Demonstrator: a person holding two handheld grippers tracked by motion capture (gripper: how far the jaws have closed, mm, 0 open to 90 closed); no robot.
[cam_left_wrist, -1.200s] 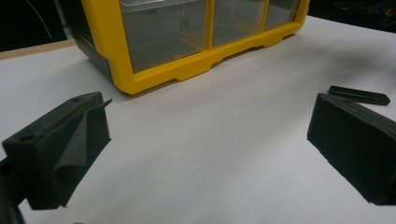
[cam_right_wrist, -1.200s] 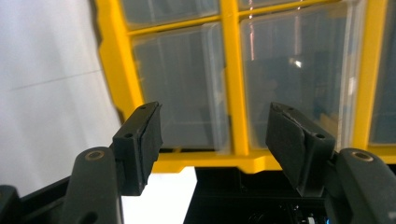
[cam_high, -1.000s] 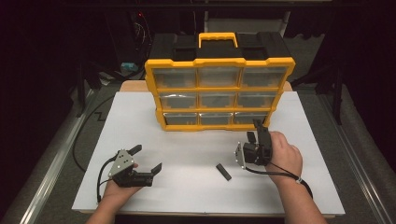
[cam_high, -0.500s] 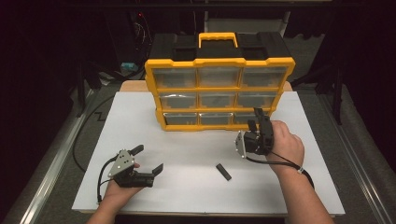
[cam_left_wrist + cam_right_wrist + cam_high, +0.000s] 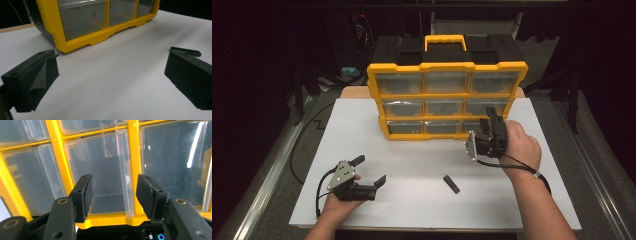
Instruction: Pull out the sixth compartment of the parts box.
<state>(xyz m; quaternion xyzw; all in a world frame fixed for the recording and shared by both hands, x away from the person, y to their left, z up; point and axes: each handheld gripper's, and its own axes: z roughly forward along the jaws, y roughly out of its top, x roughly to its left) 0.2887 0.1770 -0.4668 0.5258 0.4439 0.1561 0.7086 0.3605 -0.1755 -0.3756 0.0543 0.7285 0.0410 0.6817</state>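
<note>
left gripper [image 5: 371,171]: showing black jaws, grey three-cornered plate, black trailing cable
right gripper [image 5: 490,118]: showing black foam-faced pads [image 5: 86,195], round screws

Probably a lab or workshop: a white table [image 5: 422,150], dark surroundings, trailing cables [image 5: 307,145], and a yellow parts organizer [image 5: 447,95].

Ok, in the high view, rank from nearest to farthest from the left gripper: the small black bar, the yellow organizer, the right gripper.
From the left gripper, at the near left:
1. small black bar, lying on the white board to its right.
2. yellow organizer, standing behind, toward the far edge.
3. right gripper, far right, up at the organizer's bottom-right drawer.
</note>
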